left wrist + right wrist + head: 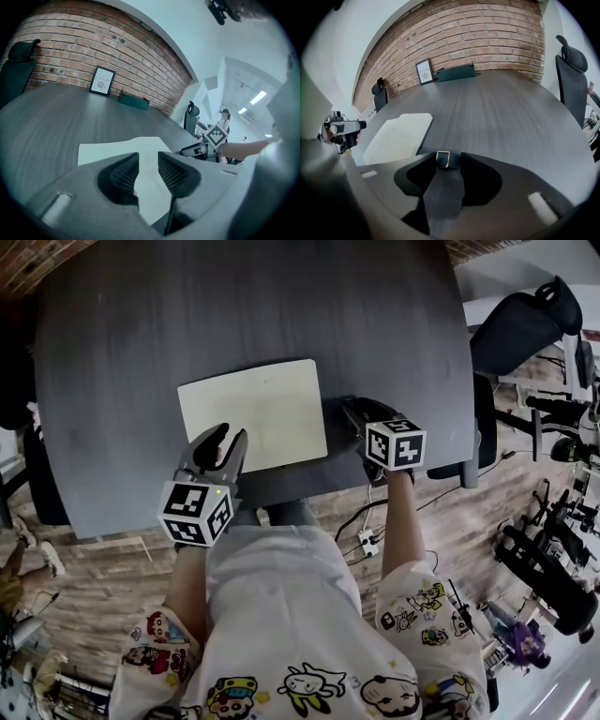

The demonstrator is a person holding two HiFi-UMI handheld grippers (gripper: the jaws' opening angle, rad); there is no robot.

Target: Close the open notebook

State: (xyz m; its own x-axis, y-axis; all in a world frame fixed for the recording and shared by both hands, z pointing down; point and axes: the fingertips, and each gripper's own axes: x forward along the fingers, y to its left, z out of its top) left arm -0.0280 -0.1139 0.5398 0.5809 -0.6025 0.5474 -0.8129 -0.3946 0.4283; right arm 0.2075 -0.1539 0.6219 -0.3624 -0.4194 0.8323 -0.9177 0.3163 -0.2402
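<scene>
The notebook lies open on the dark table, its cream page (pixel 253 413) (pixel 117 147) (pixel 396 133) facing up. My left gripper (pixel 225 435) (pixel 148 159) hovers over the page's near left corner, jaws a little apart with nothing clamped. My right gripper (pixel 354 413) (pixel 448 161) is at the notebook's right side, angled down. A black strap with a metal buckle (pixel 447 159) sits between its fingertips; no squeeze on it shows. The black cover is hard to tell from the dark table.
The round dark table (pixel 234 306) ends just in front of the person. A framed picture (pixel 424 71) and a green box (pixel 456 72) stand at the far edge by the brick wall. Office chairs (pixel 520 324) (pixel 572 79) stand to the right.
</scene>
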